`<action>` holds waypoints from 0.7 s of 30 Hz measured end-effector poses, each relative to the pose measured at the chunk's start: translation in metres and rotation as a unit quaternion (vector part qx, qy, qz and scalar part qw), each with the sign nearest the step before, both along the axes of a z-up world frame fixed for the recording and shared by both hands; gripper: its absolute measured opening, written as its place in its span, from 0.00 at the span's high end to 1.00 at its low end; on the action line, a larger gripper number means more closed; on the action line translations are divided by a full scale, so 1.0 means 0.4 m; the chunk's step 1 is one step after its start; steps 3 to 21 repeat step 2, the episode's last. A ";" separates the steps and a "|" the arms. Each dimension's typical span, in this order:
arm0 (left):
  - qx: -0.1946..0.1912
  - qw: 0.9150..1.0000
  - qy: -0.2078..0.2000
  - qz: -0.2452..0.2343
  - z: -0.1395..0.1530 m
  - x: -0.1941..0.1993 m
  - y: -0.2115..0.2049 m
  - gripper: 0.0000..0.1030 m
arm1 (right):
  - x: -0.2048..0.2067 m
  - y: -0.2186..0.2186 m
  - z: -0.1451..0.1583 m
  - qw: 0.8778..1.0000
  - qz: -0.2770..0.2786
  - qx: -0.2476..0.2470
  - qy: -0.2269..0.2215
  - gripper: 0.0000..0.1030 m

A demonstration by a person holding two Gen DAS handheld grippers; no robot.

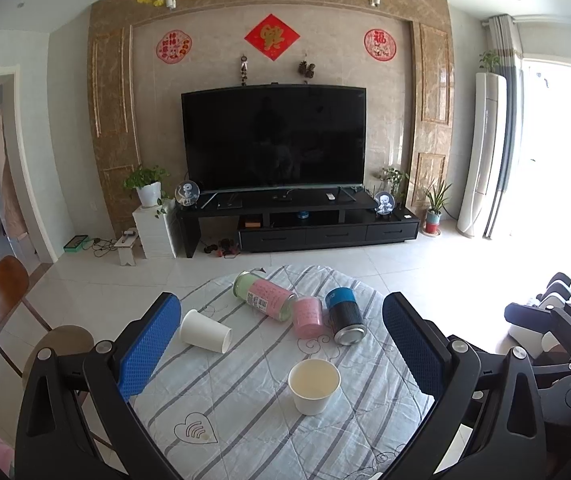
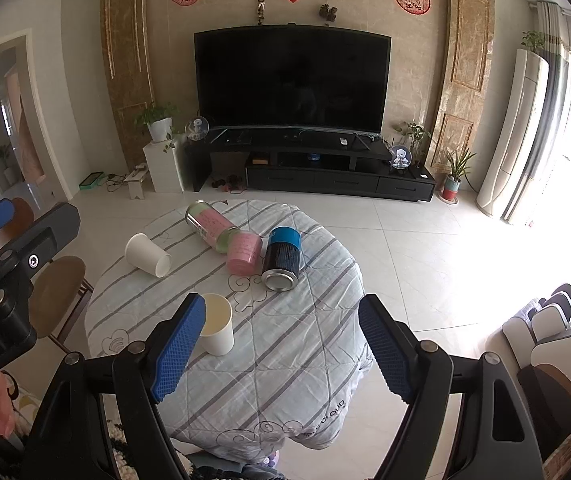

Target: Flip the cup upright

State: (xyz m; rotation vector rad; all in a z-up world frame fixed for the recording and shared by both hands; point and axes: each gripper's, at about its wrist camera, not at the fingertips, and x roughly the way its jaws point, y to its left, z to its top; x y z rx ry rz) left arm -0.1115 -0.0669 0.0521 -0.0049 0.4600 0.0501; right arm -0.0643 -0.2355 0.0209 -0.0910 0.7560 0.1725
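Both grippers hung above the near side of the round table (image 1: 245, 420), the left gripper (image 1: 281, 344) and right gripper (image 2: 281, 346) each spread wide and holding nothing. 1 white cup (image 1: 204, 331) lay on its side near the table's left edge, mouth toward the middle; a second cup (image 1: 314, 386) stood upright nearer, with bare cloth around it. 3 cans (image 1: 344, 315) lay clustered farther back.
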 end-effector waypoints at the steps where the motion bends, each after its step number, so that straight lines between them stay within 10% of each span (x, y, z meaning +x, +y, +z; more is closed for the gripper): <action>1: 0.002 1.000 -0.004 0.000 0.001 0.000 -0.002 0.01 | 0.000 0.002 0.000 1.000 0.000 0.000 0.000 0.22; 21: 0.005 1.000 -0.006 0.001 0.002 0.002 -0.004 0.01 | 0.000 0.002 0.000 1.000 0.000 0.000 0.001 0.22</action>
